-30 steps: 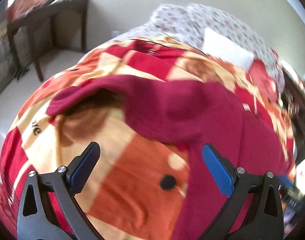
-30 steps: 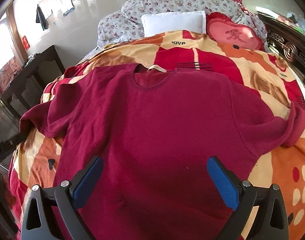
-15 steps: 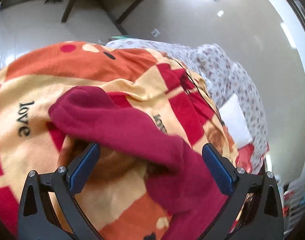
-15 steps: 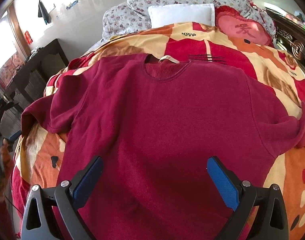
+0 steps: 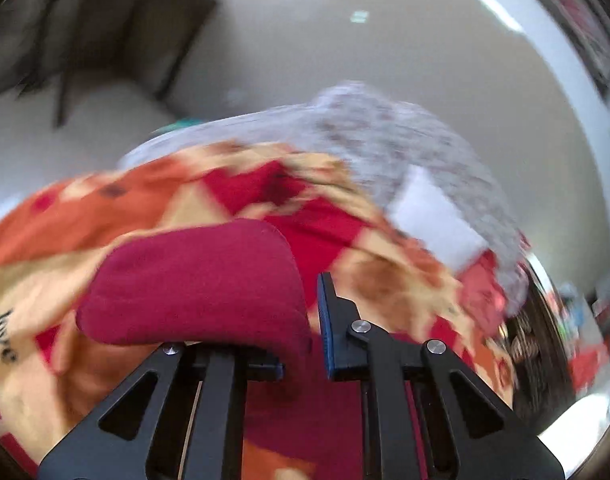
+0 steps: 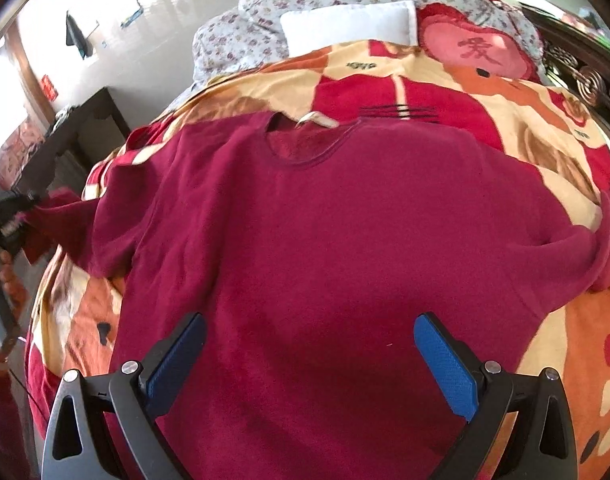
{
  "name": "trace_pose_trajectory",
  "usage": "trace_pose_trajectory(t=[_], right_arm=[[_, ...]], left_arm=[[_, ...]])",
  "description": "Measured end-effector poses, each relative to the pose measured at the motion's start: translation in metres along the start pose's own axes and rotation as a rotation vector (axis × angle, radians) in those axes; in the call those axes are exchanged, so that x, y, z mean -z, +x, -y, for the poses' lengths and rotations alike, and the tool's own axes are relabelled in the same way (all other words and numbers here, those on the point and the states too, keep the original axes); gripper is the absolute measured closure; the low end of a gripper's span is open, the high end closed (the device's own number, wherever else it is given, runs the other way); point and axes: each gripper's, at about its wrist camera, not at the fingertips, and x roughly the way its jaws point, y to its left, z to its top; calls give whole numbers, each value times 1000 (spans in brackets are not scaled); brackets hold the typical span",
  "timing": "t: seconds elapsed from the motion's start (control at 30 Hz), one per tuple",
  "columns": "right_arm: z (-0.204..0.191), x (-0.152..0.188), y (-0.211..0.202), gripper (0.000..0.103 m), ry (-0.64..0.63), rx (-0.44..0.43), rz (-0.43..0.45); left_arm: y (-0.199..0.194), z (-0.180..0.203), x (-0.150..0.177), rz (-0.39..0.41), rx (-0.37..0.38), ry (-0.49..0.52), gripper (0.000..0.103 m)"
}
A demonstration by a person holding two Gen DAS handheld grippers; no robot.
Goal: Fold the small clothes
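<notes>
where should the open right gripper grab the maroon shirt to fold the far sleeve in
Grip the cuff end of the right-side sleeve, coming from the outer side over the blanket. It lies spread away from the maroon shirt body with its end bunched up, so there is probably an edge to pinch. The right gripper hangs open over the hem.

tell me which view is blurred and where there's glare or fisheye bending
Left wrist view: motion blur smears the blanket and wall; only the left gripper and the maroon sleeve in its closing jaws look fairly sharp. Right wrist view: sharp, the sweater crisp, window glare on the wall, bed edges bowed by the fisheye.
</notes>
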Motion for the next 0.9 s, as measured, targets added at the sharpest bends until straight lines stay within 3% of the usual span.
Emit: trace_pose_trajectory(t=[0.1, 0.23, 0.37, 0.47, 0.53, 0.67, 0.73, 0.8, 0.9], right_arm=[[17, -4, -9, 0, 37, 11, 26], [48, -5, -23, 0, 100, 48, 59], [83, -4, -34, 0, 173, 86, 69], [107, 1, -42, 0, 238, 89, 73], [119, 3, -46, 0, 265, 99, 79], [131, 1, -47, 0, 287, 106, 90], [129, -3, -46, 0, 279, 88, 93], [123, -9, -43, 0, 249, 70, 103], [107, -22, -37, 0, 162, 68, 117]], left_arm=[[-1, 76, 19, -18, 112, 167, 91], [16, 167, 86, -139, 246, 370, 91], [53, 209, 167, -318, 301, 493, 90], [84, 216, 224, -517, 326, 558, 78], [85, 215, 243, -578, 330, 590, 70], [49, 201, 241, -556, 372, 625, 57], [26, 188, 225, -504, 383, 623, 40], [5, 172, 200, -399, 326, 631, 31], [3, 143, 166, -280, 170, 638, 31]])
